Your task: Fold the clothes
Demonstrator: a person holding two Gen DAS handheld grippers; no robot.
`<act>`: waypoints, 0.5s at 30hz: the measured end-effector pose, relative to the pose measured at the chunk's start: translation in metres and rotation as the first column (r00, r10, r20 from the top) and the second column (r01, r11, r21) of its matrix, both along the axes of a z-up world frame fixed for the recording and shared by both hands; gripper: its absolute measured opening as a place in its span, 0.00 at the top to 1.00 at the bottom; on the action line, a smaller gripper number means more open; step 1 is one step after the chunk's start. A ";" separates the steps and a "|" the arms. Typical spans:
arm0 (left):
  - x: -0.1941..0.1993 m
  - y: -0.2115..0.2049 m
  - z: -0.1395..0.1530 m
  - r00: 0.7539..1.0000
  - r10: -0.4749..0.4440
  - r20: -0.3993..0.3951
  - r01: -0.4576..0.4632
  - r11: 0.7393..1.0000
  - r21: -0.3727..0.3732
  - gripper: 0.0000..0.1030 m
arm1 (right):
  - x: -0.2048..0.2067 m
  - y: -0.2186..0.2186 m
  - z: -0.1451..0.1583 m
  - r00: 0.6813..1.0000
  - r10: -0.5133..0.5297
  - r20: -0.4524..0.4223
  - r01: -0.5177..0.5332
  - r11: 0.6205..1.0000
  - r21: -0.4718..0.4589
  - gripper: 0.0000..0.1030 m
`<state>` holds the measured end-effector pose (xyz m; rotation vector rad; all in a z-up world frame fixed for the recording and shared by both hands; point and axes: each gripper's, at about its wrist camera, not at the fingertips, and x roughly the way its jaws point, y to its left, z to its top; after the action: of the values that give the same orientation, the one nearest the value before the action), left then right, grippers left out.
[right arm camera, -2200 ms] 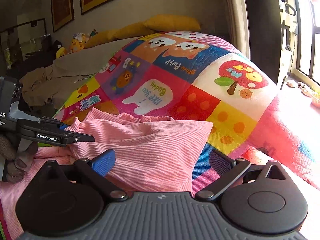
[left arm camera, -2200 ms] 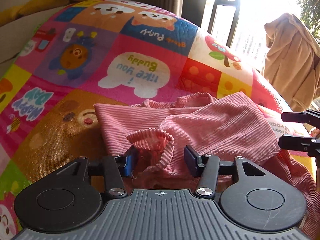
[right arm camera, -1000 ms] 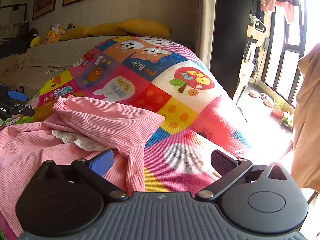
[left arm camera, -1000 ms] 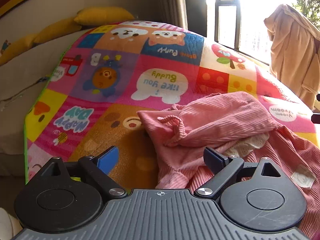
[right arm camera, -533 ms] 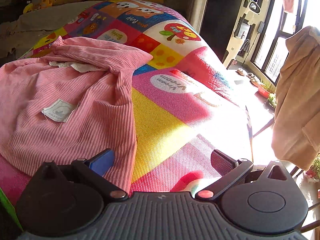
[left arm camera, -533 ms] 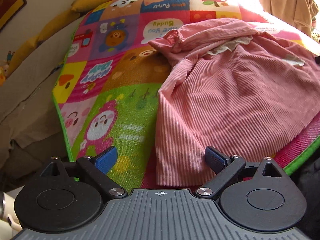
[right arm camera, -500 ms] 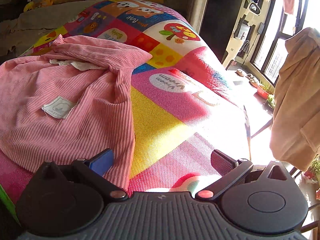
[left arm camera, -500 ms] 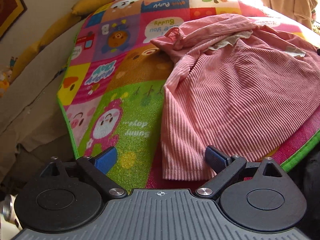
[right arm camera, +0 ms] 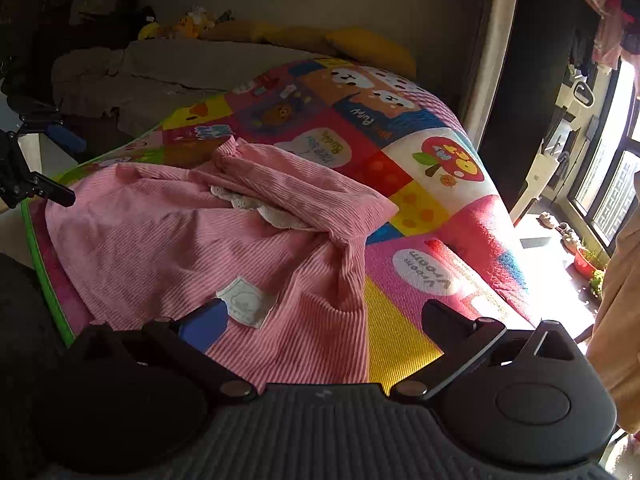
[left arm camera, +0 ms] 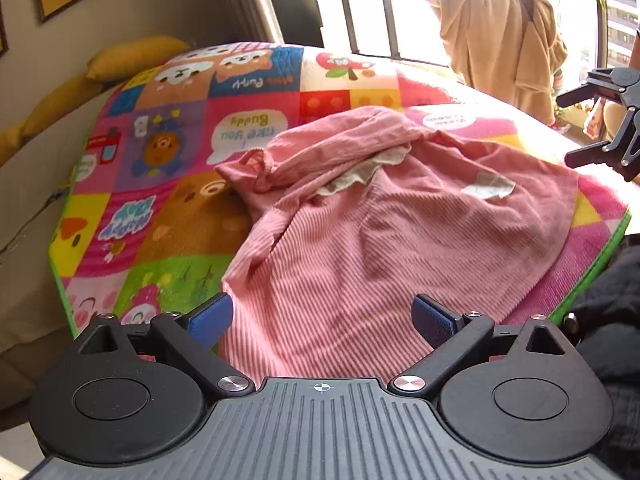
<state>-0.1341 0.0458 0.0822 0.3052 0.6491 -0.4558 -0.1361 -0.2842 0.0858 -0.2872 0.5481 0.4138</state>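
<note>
Left gripper [left arm camera: 322, 316] and right gripper [right arm camera: 324, 318]: jaws apart, holding nothing, above the pink garment's [left arm camera: 380, 240] near hem. Likely lining up a hem grab for the fold.

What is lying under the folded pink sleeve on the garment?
A strip of white lace trim peeks out from under the pink sleeve, resting on the pink garment. How far the lace continues beneath is covered.
</note>
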 end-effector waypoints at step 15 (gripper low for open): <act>0.231 -0.023 -0.044 0.968 0.231 -0.099 -0.232 0.973 0.007 0.04 | 0.205 0.037 -0.060 0.964 -0.150 -0.219 0.183 0.972 0.144 0.00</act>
<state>0.0973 0.0227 0.0385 0.1998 0.7709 -0.2495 0.0693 -0.2472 0.0263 -0.0391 0.7324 0.3237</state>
